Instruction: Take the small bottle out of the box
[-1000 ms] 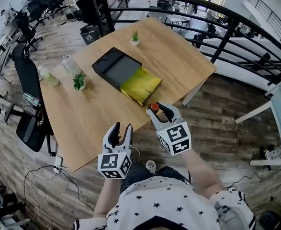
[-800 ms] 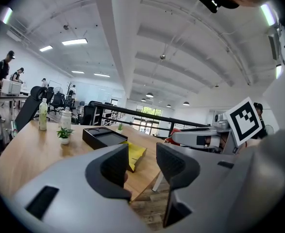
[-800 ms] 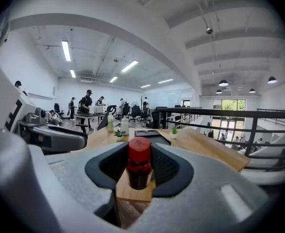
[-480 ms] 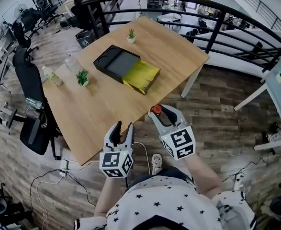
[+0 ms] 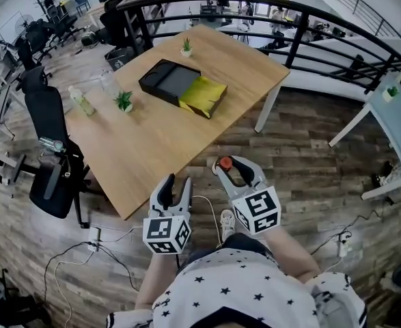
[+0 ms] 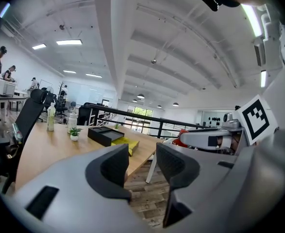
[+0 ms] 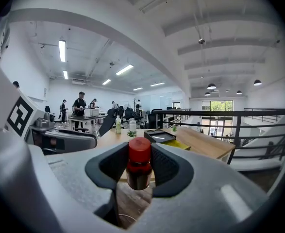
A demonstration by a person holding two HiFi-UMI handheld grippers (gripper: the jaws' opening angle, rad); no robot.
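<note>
Small bottle (image 7: 139,163), red cap: clamped upright in right gripper (image 5: 231,169), lower centre of frame, now over floor (image 5: 309,156), farther than before from box (image 5: 175,82) on table (image 5: 152,145), upper left; extraction judged done. Left gripper (image 5: 173,188): jaws apart, empty

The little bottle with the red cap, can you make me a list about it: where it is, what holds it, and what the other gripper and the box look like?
bottle: small, dark, red cap, upright
held by: right gripper, jaws shut on its sides
place: out of the box, over the floor beside the table
left gripper: jaws apart, nothing between them
box: black with a yellow part, on the table
</note>
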